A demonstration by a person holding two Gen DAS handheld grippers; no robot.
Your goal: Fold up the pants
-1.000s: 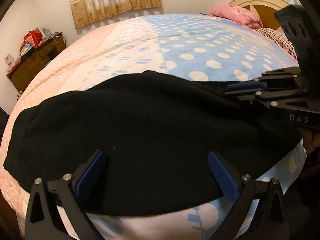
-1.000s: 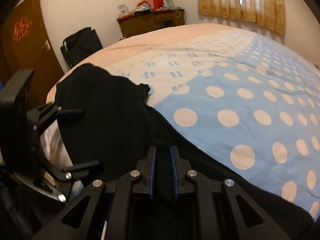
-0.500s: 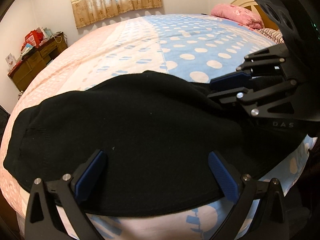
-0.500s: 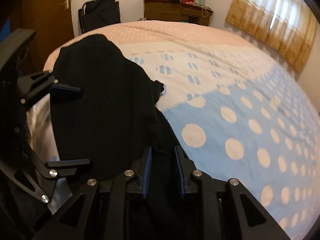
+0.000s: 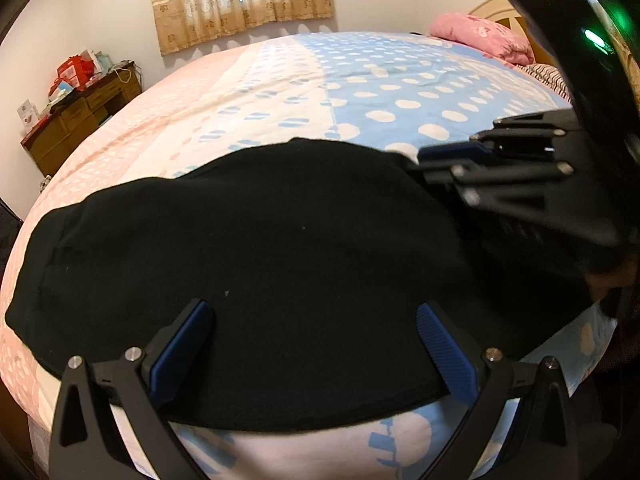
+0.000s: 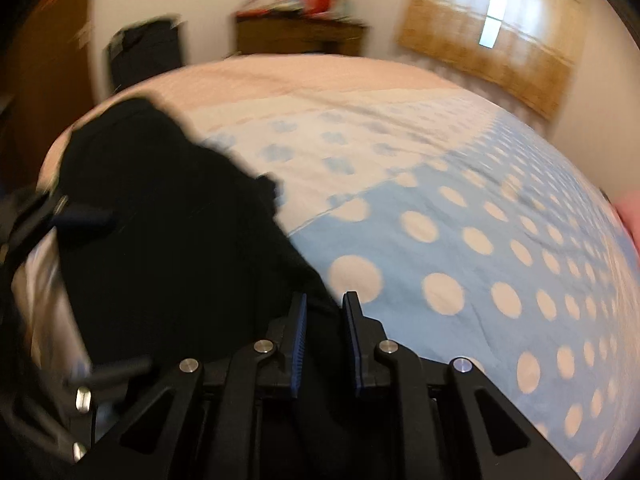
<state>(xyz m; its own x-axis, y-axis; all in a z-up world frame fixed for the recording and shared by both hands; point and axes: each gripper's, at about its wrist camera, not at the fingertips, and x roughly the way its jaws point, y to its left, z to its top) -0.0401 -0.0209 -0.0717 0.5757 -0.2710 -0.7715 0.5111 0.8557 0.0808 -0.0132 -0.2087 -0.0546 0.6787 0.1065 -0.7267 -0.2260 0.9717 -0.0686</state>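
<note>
The pants (image 5: 280,264) are laid across the near edge of the bed (image 5: 360,80), lengthwise from the left side toward the right, as a single broad black band. In the left wrist view the band appears flat and fairly smooth, with a stitched end at the far left. It is judged that the legs have already been laid one upon the other, though the layers cannot be told apart in black cloth.

The right-hand end of the pants is gathered and pinched between the narrowly set fingers of the right gripper (image 6: 324,340), with cloth seen between the blue pads (image 6: 298,344). The right wrist view is blurred. The left gripper (image 5: 316,344) is held above the near middle of the pants with its fingers spread wide; nothing is gripped by it.

The crosswise fold is judged not yet made: the right end remains to be carried over to the left end, then pressed flat.
</note>
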